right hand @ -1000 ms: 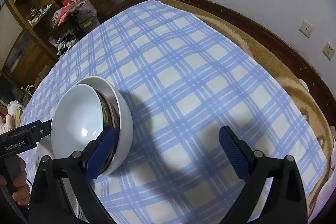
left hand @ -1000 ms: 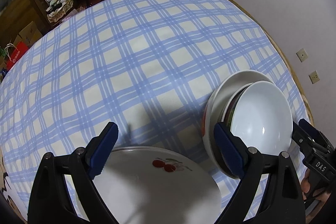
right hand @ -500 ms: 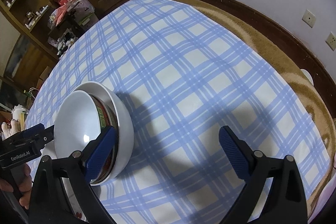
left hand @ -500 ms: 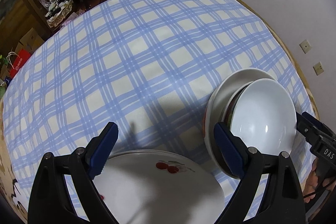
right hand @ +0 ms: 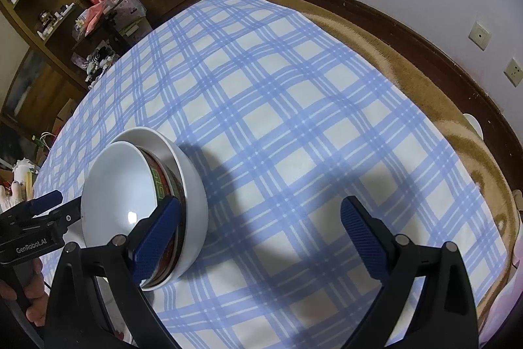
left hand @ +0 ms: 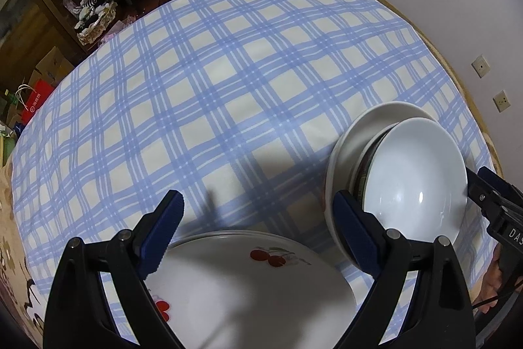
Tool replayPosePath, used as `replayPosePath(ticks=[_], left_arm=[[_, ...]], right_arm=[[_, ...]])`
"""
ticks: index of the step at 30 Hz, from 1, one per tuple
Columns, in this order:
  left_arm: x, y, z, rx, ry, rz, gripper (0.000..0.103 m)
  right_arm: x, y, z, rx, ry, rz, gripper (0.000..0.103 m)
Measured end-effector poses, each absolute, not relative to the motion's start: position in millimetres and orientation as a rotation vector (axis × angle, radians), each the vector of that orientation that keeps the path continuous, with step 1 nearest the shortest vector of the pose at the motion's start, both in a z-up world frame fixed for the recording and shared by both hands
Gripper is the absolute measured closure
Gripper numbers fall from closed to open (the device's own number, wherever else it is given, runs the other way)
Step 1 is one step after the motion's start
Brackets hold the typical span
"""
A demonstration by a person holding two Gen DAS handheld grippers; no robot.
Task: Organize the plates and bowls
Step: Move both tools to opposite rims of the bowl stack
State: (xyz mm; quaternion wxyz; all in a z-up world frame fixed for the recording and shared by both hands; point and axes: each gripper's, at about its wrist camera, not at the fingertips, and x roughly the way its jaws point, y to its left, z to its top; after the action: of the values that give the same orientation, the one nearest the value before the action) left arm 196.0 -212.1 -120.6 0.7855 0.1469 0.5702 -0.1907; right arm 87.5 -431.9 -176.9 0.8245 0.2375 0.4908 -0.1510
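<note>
left gripper wide apart over cherry plate, nested bowls beside

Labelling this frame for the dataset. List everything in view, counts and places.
Bowls: three nested, white outer, red-and-green patterned middle, white inner, stack tilted on the tablecloth beside the plates.
Plates: a stack, top one white with red cherry prints, under the left gripper; how many I cannot tell.
Tablecloth: one, blue-and-cream check, covers the table.
Brown cloth: one, under the tablecloth along the wall side.
Wall sockets: two, pale, on the white wall.
Shelves: wooden, cluttered, far corner.
Left gripper: black with blue pads, open, over the plates.
Right gripper: black with blue pads, open, beside the bowls.
Hand: gripping the left gripper's handle.
</note>
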Motion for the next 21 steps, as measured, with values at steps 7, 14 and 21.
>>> replayPosePath(ticks=[7, 14, 21], left_arm=[[196.3, -210.6, -120.9, 0.307, 1.233, -0.413, 0.012], [195.8, -210.7, -121.0, 0.305, 1.238, -0.407, 0.012], [200.1, -211.5, -121.7, 0.301, 1.274, -0.387, 0.011]], right_arm=[[89.4, -427.5, -172.8, 0.419, 1.032, -0.380, 0.000], [91.4, -431.6, -172.9, 0.452, 1.057, -0.371, 0.000], [96.5, -431.6, -172.5, 0.500, 1.092, -0.311, 0.016]])
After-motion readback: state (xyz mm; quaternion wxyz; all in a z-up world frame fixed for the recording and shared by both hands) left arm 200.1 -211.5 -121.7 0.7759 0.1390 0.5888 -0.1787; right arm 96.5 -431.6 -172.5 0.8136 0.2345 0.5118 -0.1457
